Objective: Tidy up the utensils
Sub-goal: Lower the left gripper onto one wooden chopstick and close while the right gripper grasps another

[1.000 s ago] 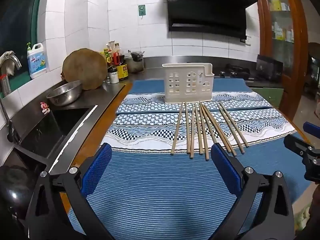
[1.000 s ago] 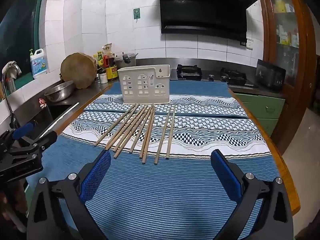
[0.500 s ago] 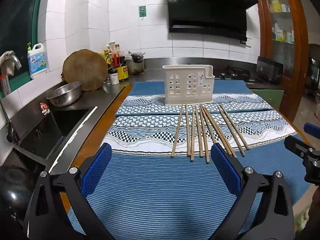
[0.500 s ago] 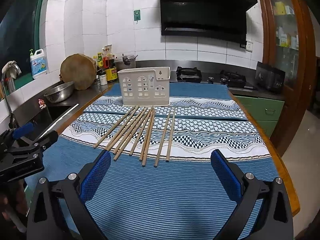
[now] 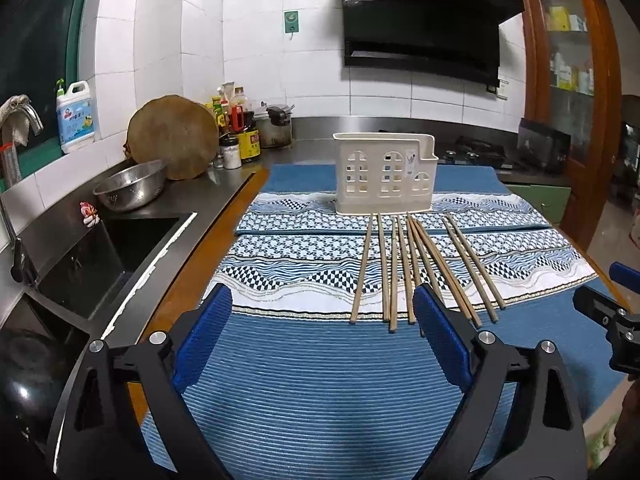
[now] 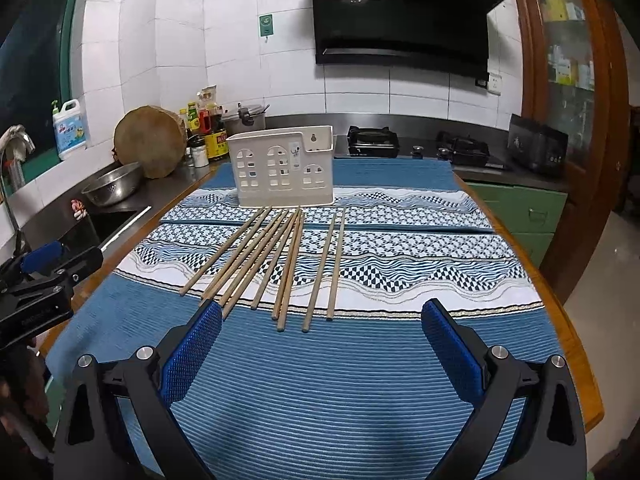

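Chopsticks laid out, nothing picked up yet

Left view: the left gripper [image 5: 322, 334] hovers with jaws spread, empty, short of the chopsticks [image 5: 412, 268] fanned before the white holder [image 5: 384, 176]. Right view: the right gripper [image 6: 322, 350] likewise gapes empty; best to pinch one outer chopstick near its close end.
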A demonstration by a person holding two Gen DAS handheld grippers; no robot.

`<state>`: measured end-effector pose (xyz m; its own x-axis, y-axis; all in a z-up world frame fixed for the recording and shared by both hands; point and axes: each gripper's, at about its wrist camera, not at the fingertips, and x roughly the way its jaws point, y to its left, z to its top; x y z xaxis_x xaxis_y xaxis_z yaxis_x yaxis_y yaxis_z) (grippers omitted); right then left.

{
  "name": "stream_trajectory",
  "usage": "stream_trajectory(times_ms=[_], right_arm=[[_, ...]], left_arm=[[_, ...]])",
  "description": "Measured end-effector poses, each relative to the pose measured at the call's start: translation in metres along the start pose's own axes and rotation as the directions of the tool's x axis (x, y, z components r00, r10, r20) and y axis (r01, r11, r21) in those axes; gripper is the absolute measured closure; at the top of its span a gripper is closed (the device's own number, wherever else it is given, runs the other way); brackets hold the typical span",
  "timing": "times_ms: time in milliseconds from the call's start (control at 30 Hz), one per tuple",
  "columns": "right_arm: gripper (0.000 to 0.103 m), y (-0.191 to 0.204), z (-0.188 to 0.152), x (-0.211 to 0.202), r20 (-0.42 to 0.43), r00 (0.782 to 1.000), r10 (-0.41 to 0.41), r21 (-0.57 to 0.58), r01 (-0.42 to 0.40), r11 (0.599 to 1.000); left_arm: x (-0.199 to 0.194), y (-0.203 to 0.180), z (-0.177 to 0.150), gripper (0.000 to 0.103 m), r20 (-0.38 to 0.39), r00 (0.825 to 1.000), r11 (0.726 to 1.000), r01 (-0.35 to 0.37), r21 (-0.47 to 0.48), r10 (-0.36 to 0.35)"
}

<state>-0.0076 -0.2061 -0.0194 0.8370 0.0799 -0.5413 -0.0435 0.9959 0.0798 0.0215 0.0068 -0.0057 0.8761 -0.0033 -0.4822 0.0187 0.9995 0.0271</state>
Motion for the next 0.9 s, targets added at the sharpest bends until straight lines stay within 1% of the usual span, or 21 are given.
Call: stream_trajectory(times_ms=[167,233,267,333,500,600,667,700,733,767,833,900], right_arm=[[0.006,-0.003,0.003,0.006,-0.001,1.000,-0.022,0.002,0.022,1.000],[0.007,-0.005,0.003,0.010,-0.008,1.000,-0.011,0.009,0.011,1.000],[0.007,-0.005,0.003,0.011,-0.009,1.000,-0.017,0.004,0.017,1.000],[0.007,-0.004,0.004,0.015,-0.011,0.999,-0.033,-0.010,0.033,0.999],[0.008,-0.006,0.006,0.026,-0.028,0.999,-0.020,0.009,0.021,1.000],[0.008,-0.005,0.008,0.032,-0.037,0.999,-0.028,0.002,0.028,1.000],[0.010,-0.006,0.010,0.036,-0.043,0.999,-0.026,0.008,0.027,1.000],[0.012,-0.006,0.011,0.039,-0.049,0.999,-0.022,0.013,0.022,1.000],[0.017,-0.007,0.012,0.042,-0.057,0.998,-0.018,0.016,0.019,1.000],[0.020,-0.007,0.013,0.044,-0.063,0.998,-0.016,0.016,0.017,1.000],[0.021,-0.008,0.015,0.047,-0.067,0.998,-0.017,0.016,0.019,1.000],[0.021,-0.009,0.018,0.051,-0.067,0.998,-0.023,0.015,0.024,1.000]], left_arm=[[0.004,0.000,0.001,0.017,0.006,1.000,1.000,0.002,0.001,-0.002],[0.010,0.001,0.001,0.023,-0.007,1.000,1.000,0.006,-0.004,-0.006],[0.012,0.000,0.001,0.024,-0.012,1.000,1.000,0.010,-0.004,-0.011],[0.015,0.000,0.001,0.029,-0.016,1.000,1.000,0.013,-0.001,-0.013],[0.027,0.002,0.004,0.033,-0.031,0.999,1.000,0.022,-0.007,-0.022],[0.033,0.003,0.005,0.033,-0.037,0.999,1.000,0.024,-0.010,-0.024],[0.038,0.004,0.006,0.034,-0.040,0.999,1.000,0.028,-0.013,-0.029],[0.040,0.004,0.007,0.035,-0.043,0.999,0.999,0.033,-0.014,-0.033],[0.044,0.005,0.007,0.036,-0.050,0.998,0.999,0.037,-0.013,-0.038],[0.047,0.005,0.008,0.037,-0.054,0.998,0.999,0.039,-0.014,-0.040],[0.052,0.006,0.010,0.039,-0.060,0.997,0.999,0.051,-0.016,-0.052],[0.058,0.008,0.012,0.039,-0.063,0.996,0.998,0.055,-0.012,-0.056]])
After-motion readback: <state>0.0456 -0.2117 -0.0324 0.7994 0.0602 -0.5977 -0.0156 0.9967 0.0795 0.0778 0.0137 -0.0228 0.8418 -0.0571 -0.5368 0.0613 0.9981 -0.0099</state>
